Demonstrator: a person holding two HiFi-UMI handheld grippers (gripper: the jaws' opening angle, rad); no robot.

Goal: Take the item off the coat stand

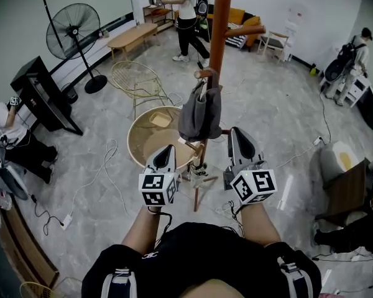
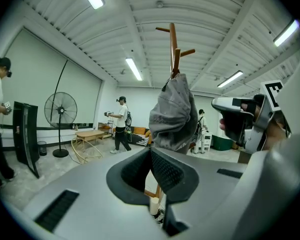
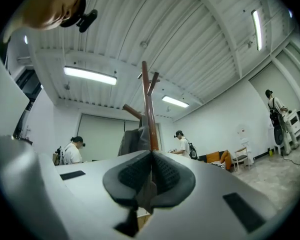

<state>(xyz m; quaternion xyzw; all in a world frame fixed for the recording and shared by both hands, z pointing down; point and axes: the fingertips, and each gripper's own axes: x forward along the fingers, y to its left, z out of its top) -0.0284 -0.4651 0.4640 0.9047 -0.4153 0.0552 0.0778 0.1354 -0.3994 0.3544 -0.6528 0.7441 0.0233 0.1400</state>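
Note:
A brown wooden coat stand [image 1: 221,23] rises in front of me. A grey cloth bag [image 1: 200,113] hangs by its strap from one of the lower pegs. My left gripper [image 1: 166,149] is just below and left of the bag, shut and holding nothing. My right gripper [image 1: 237,134] is just to the bag's right, also shut and empty. In the left gripper view the bag [image 2: 175,114] hangs right beyond the closed pads [image 2: 162,169], with the right gripper [image 2: 245,119] beside it. The right gripper view shows the pole [image 3: 149,109] and bag [image 3: 132,141] behind its closed jaws.
A round wooden table [image 1: 150,138] stands just left of the stand's base. Behind it are a wire chair [image 1: 133,79], a standing fan [image 1: 74,33] and a low bench [image 1: 132,37]. Cables [image 1: 109,166] trail over the floor. A person [image 1: 188,11] stands at the back; others are at the sides.

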